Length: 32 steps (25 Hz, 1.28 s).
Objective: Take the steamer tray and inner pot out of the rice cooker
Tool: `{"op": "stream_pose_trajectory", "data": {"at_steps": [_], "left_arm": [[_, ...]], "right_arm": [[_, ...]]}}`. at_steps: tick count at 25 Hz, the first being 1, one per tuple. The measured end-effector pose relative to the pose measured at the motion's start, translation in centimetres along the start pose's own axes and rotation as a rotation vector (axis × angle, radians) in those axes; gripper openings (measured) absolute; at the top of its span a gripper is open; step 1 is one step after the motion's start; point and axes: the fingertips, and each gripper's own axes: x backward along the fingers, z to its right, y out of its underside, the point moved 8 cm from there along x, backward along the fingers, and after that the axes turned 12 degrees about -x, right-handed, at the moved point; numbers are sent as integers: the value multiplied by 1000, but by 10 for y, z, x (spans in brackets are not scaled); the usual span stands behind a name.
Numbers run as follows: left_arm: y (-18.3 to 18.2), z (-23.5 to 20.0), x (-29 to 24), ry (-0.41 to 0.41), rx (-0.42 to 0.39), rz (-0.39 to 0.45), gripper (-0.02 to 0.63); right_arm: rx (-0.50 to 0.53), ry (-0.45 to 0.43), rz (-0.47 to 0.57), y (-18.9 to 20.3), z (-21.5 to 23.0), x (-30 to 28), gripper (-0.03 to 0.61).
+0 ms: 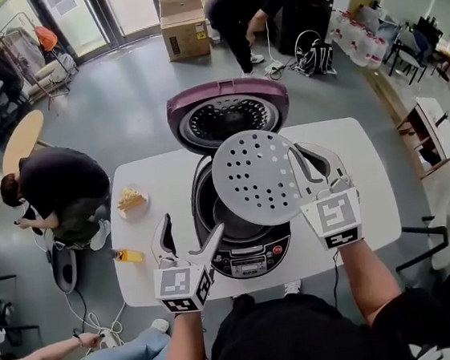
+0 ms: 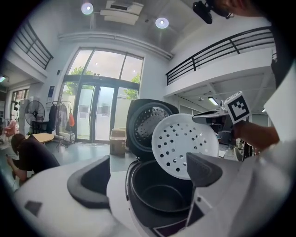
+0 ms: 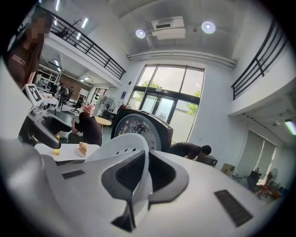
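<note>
The white perforated steamer tray hangs tilted above the open rice cooker, held by its right rim in my right gripper, which is shut on it. Its edge runs between those jaws in the right gripper view as steamer tray, with right gripper clamped there. The black inner pot sits in the cooker body, empty. My left gripper stands open at the cooker's front left, apart from it; the left gripper view shows left gripper with the tray above the pot.
The cooker's purple lid stands open at the back. A plate with cake and a small yellow object lie on the white table to the left. People crouch and sit on the floor around the table.
</note>
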Motion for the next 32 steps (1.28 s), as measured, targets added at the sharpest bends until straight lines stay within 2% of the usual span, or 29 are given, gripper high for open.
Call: {"op": "stream_pose_trajectory", "data": {"at_steps": [7,14,22,32], "left_arm": [[-34,47,-4,-38,-26,63,504],[-46,85,-8,-48,-41,94,503],[-52,113,-18,-34,-55,85,505],[-47,130,-26,-45,-72,43,505]], "right_arm": [[-49,9,43,5,58,38,23],[-125,65,37,31,112,65,24],[-194,135,-44,83,156,76,23],[-285,161,-202,184,181,59,23]]}}
